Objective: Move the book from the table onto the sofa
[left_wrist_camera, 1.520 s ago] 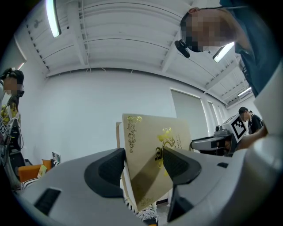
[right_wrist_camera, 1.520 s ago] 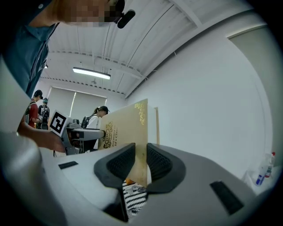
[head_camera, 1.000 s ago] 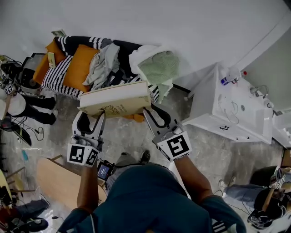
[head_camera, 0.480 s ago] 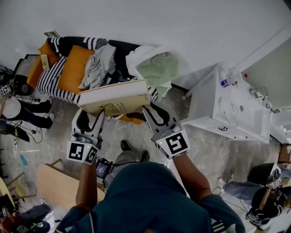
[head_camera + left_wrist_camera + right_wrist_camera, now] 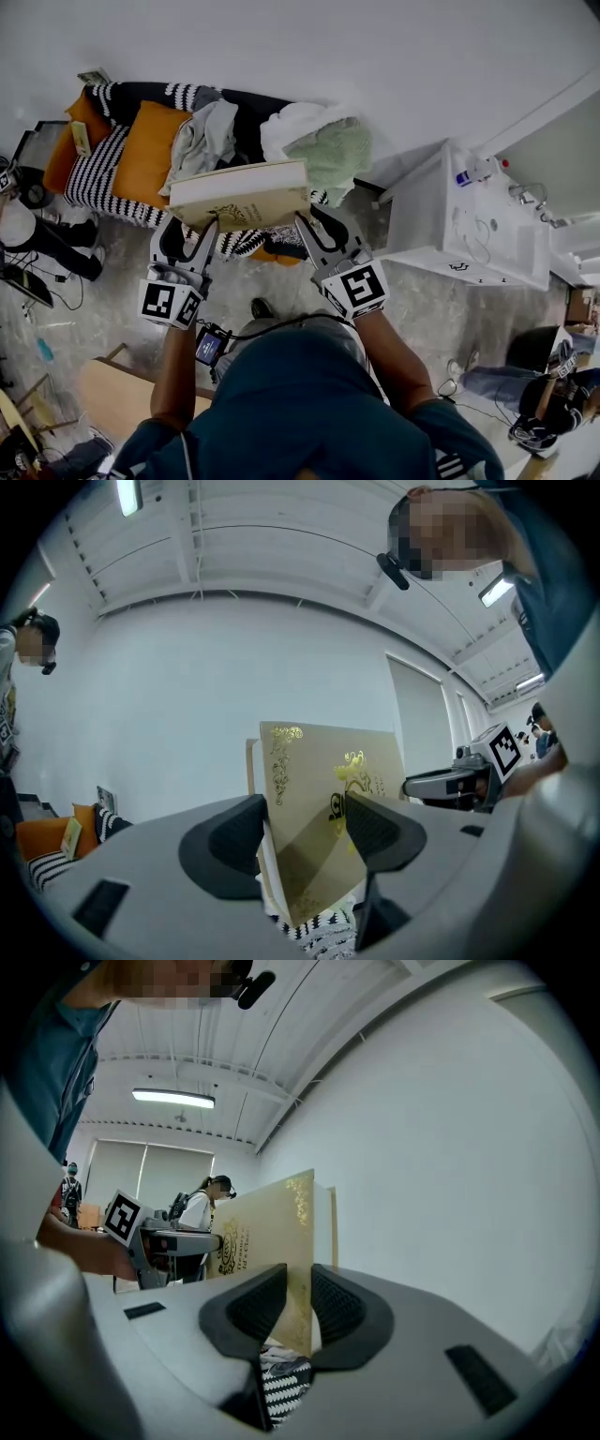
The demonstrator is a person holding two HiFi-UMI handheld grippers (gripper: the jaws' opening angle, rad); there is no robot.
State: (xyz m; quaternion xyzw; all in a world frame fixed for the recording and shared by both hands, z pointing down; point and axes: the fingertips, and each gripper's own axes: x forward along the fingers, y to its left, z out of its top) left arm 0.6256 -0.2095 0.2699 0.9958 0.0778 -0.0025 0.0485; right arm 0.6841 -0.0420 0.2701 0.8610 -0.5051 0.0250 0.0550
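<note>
A thick cream book with gold print (image 5: 246, 195) hangs in the air, level, above the front edge of the striped sofa (image 5: 103, 173). My left gripper (image 5: 206, 232) is shut on its left end and my right gripper (image 5: 302, 225) is shut on its right end. In the left gripper view the book (image 5: 323, 799) stands on edge between the pads of that gripper (image 5: 305, 829), and the right gripper (image 5: 459, 782) shows beyond it. In the right gripper view the book's cover (image 5: 267, 1232) is clamped by the right gripper (image 5: 300, 1305).
On the sofa lie orange cushions (image 5: 150, 141), grey clothes (image 5: 202, 141) and a green blanket (image 5: 330, 150). A white cabinet with a sink (image 5: 469, 234) stands to the right. A wooden table (image 5: 117, 389) is at the lower left. People stand at the left edge (image 5: 37, 234).
Both grippers and the book have moved forward together toward the sofa; the book now overlaps the sofa's front edge, and the table has slid lower in the view.
</note>
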